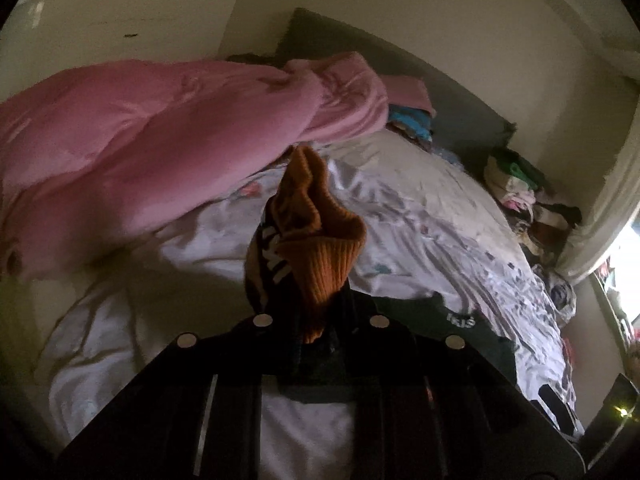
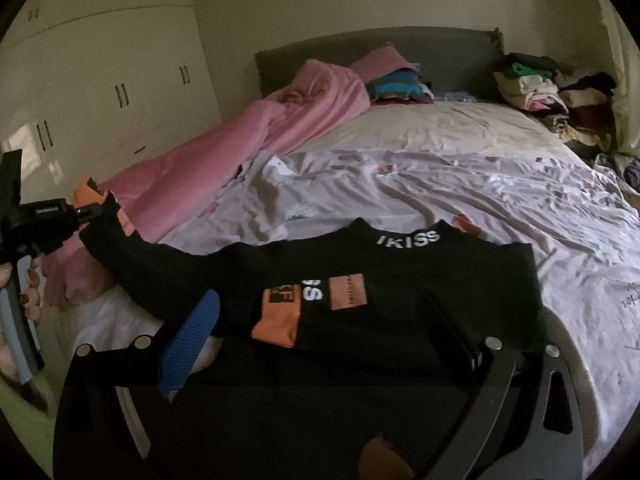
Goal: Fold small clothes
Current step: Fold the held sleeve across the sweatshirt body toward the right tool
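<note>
Two tongs, left tongs [image 1: 316, 300] clamping orange cuff [image 1: 320, 236], right tongs [image 2: 320, 320] wide over sweater [image 2: 360, 264], bare sheet [image 2: 460, 184] beyond.

Dim room; daylight glare from window [image 1: 624, 264] right; soft blur, fisheye-curved edges.

black right gripper [image 2: 320, 336], 1 blue ribbed pad [image 2: 192, 340], 4 silver screws, grey handle

- My left gripper [image 1: 320, 300] is black and holds an orange cuff [image 1: 320, 248].
- The sweater [image 2: 400, 272] is black with white letters and orange patches.
- One finger pad [image 2: 192, 332] on my right gripper [image 2: 320, 332] is blue.
- The blanket [image 2: 240, 160] is pink.
- The sheet [image 2: 480, 200] is pale with small coloured marks.
- The headboard [image 2: 400, 52] is grey.
- The wardrobe [image 2: 100, 80] is cream.
</note>
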